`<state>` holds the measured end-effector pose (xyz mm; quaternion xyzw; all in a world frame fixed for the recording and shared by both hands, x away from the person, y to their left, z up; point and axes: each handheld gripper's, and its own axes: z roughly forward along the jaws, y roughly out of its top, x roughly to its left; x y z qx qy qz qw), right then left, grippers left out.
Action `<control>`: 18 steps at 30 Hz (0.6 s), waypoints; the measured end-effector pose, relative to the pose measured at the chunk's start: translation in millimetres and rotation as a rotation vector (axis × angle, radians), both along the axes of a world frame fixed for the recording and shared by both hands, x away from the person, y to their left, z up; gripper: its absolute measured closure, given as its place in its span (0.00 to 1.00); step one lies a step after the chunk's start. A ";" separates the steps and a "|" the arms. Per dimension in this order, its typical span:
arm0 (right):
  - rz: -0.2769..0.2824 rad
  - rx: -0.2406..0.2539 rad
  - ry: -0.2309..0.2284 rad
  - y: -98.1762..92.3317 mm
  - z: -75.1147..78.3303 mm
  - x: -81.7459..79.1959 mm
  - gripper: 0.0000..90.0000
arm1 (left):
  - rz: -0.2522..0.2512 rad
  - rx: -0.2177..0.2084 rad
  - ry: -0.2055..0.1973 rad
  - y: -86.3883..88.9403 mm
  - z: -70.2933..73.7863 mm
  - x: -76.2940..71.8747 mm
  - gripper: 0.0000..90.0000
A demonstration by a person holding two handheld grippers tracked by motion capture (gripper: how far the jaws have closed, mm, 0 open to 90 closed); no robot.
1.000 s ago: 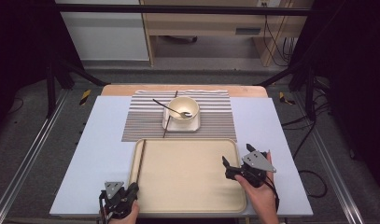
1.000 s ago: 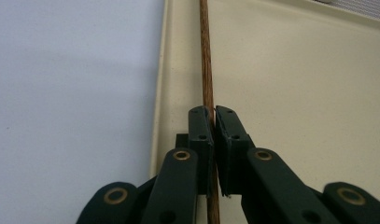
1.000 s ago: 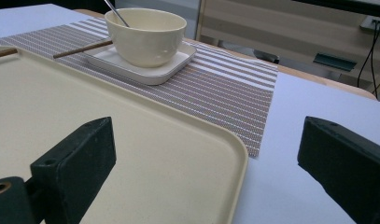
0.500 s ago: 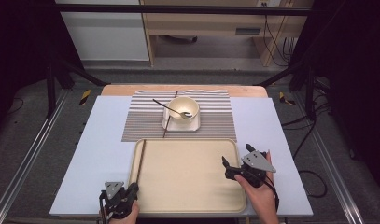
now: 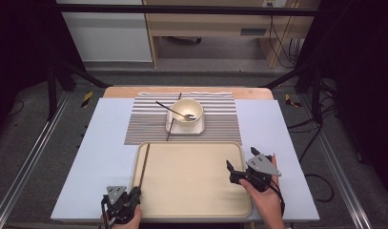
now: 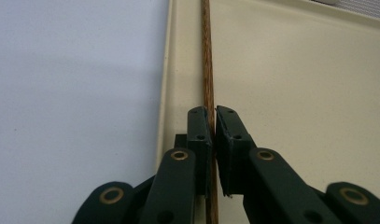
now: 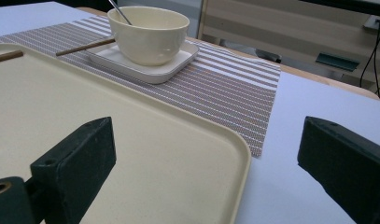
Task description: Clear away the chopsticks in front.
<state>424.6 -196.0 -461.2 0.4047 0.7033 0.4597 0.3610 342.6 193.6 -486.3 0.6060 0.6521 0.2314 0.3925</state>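
Honestly, spotted next to nothing different from the shots a second earlier, so treated it as a pause rather than a move.

Started with the table point(image 5: 101, 143): same layout as before. Found the cream tray point(image 5: 191, 181) parked at the near edge, and the striped placemat point(image 5: 144, 119) beyond it carrying the bowl point(image 5: 188, 112) on its square plate point(image 5: 197, 129).

Checked the right gripper point(image 5: 240, 158) next: hovered at the tray's right rim with jaws spread wide and nothing between them, maybe nudged a hair from before. Saw the left gripper point(image 6: 213, 121) down at the tray's near left corner, clamped tight on one chopstick point(image 6: 207, 56) lying along the tray's left wall.

Noticed a second chopstick point(image 5: 173, 114) out on the placemat beside the plate, plus a spoon point(image 5: 170, 109) sitting in the bowl. Guessed at a clearing-onto-the-tray job, with most of it not yet done.
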 end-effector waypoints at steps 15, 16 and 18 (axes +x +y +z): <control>0.003 -0.004 0.000 0.6 0.0 -0.1 0.05 | 0.012 0.014 -0.015 0.2 2.0 -1.4 0.85; 0.003 -0.004 -0.002 0.5 0.0 0.0 0.05 | 0.013 0.014 -0.017 0.1 2.4 -1.4 0.84; 0.003 -0.004 -0.002 0.4 0.0 0.0 0.05 | 0.014 0.016 -0.022 0.1 3.1 -1.4 0.83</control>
